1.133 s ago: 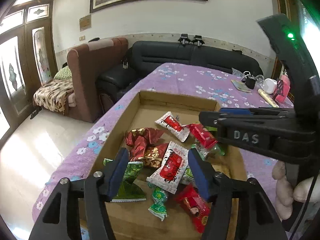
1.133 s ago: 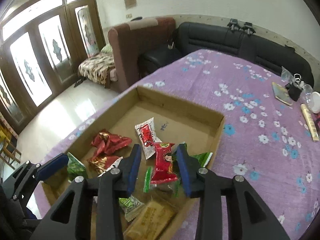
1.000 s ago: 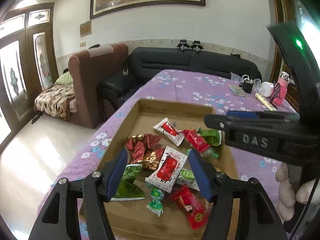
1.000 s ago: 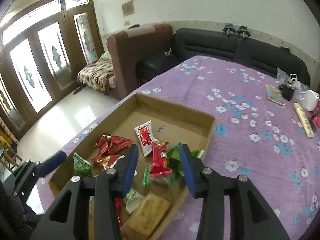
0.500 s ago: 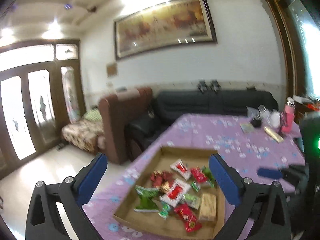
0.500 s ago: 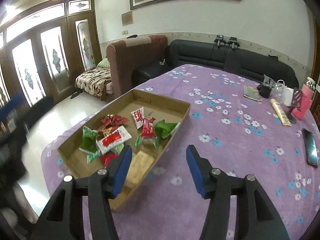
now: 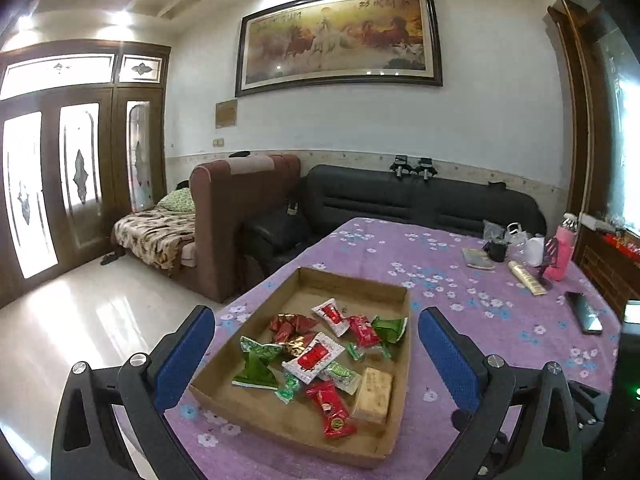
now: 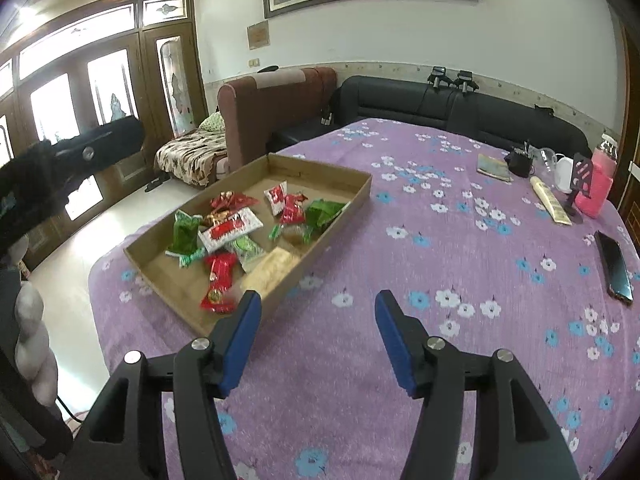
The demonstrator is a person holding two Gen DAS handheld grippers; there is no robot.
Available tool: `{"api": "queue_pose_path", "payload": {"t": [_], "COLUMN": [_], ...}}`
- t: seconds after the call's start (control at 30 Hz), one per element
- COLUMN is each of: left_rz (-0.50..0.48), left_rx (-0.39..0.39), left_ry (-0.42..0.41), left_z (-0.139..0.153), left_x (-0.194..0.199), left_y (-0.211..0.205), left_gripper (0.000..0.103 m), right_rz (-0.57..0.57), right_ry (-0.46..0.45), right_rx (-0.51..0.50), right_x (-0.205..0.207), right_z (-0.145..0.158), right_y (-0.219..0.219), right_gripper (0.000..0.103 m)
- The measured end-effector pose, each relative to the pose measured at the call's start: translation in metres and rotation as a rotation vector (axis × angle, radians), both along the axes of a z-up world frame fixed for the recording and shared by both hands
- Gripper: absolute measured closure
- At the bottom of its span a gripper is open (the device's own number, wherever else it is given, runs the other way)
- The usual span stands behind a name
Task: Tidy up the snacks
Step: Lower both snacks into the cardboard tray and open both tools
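Note:
A shallow cardboard tray (image 7: 404, 360) lies on the purple flowered tablecloth. It holds several wrapped snacks: a white-and-red packet (image 7: 314, 358), red packets (image 7: 332, 408), green packets (image 7: 256, 364) and a beige bar (image 7: 374, 394). My left gripper (image 7: 316, 314) hangs back from the tray's near end, jaws open wide and empty. In the right wrist view the tray (image 8: 320, 258) sits ahead to the left, with the beige bar (image 8: 272, 266) near its front corner. My right gripper (image 8: 318, 298) is open over bare cloth beside that corner, holding nothing.
A phone (image 8: 614, 266), a pink bottle (image 8: 598, 188), a yellow tube (image 8: 550, 200) and a small book (image 8: 494, 168) lie at the table's far right. A black sofa (image 7: 420, 200) and a brown armchair (image 7: 236, 208) stand beyond. The table's edge (image 8: 96, 280) drops to the floor left of the tray.
Both grippers have drawn back from over the snacks, so the whole tray now shows. The left jaws have spread wide. The right jaws have widened and now sit over the cloth right of the tray.

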State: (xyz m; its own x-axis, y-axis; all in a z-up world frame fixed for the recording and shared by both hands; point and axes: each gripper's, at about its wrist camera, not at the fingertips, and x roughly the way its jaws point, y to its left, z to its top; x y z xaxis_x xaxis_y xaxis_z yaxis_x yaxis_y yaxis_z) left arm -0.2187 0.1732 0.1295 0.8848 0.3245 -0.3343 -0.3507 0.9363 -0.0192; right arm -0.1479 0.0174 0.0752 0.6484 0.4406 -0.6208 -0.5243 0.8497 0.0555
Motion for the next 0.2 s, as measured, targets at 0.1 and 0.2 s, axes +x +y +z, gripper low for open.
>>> {"api": "queue_pose_path", "payload": {"t": [0.1,0.2], "left_rz": [0.027,0.017], "left_rx": [0.036,0.02], "left_ry": [0.04,0.082], "left_z": [-0.006,-0.011], "left_x": [0.006,0.013], "left_y": [-0.008,-0.011], "left_gripper": [0.0,0.0], "right_rz": [0.002,0.006], "right_ry": [0.011,0.016], "right_rx": [0.004,0.004], "right_x": [-0.001,-0.002], "right_z": [-0.002,-0.002], "right_y": [-0.002,-0.003], "right_gripper": [0.044,0.044]}}
